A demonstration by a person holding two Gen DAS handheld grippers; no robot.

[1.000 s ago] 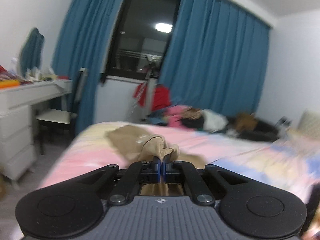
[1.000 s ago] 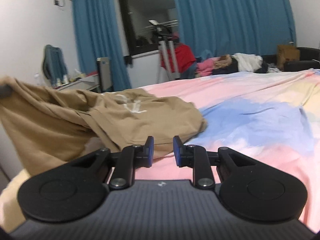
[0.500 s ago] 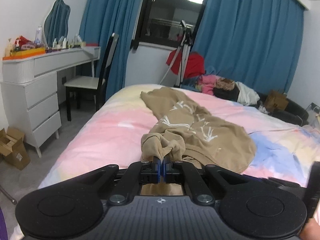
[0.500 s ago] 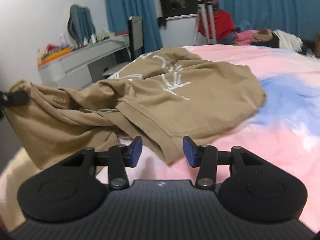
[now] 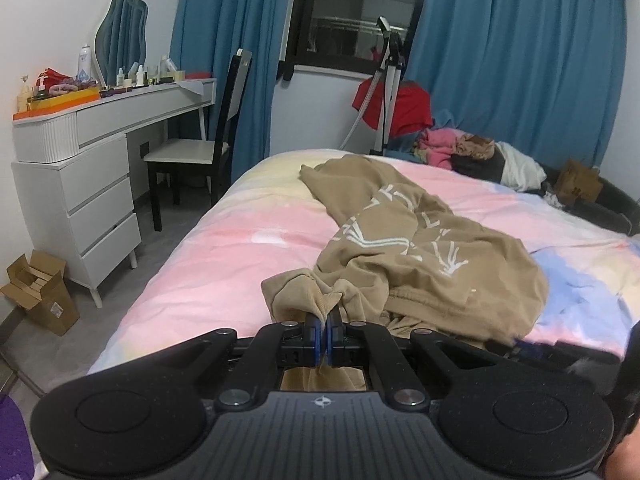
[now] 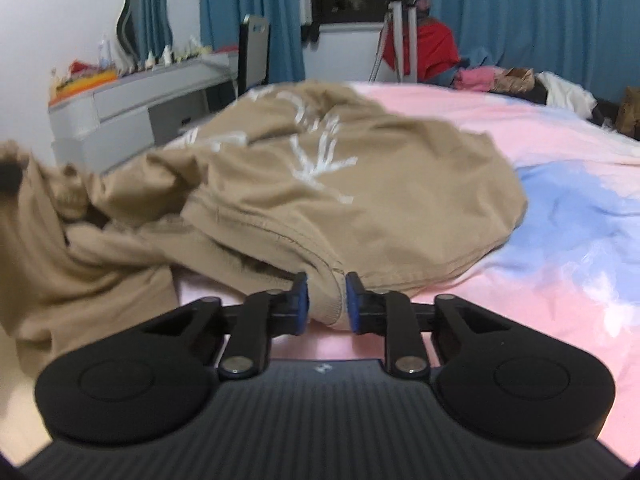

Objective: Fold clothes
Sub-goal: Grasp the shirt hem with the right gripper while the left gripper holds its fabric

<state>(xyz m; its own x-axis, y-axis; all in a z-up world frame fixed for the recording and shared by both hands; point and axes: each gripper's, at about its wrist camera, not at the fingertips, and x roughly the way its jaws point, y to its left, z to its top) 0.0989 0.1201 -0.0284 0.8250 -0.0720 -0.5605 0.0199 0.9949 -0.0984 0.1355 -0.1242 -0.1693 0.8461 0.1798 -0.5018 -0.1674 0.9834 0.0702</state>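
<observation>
A tan shirt [image 5: 420, 248] with a white print lies crumpled on the pink and blue bed sheet [image 5: 224, 256]. My left gripper [image 5: 326, 330] is shut on a bunched edge of the shirt near the bed's front edge. In the right wrist view the same shirt [image 6: 320, 184] fills the middle. My right gripper [image 6: 326, 304] is open, with the shirt's thick hem lying between its two blue pads, low over the sheet [image 6: 560, 240]. The left gripper's grip point shows blurred at the far left of that view.
A white dresser [image 5: 80, 184] with bottles and a mirror stands left of the bed, with a chair [image 5: 192, 152] beside it. A cardboard box [image 5: 40, 292] sits on the floor. A tripod [image 5: 388, 80] and a pile of clothes [image 5: 472, 152] are beyond the bed's far side.
My left gripper has pulled back and down with the shirt edge. My right gripper has opened wider and moved forward until the hem sits between its pads.
</observation>
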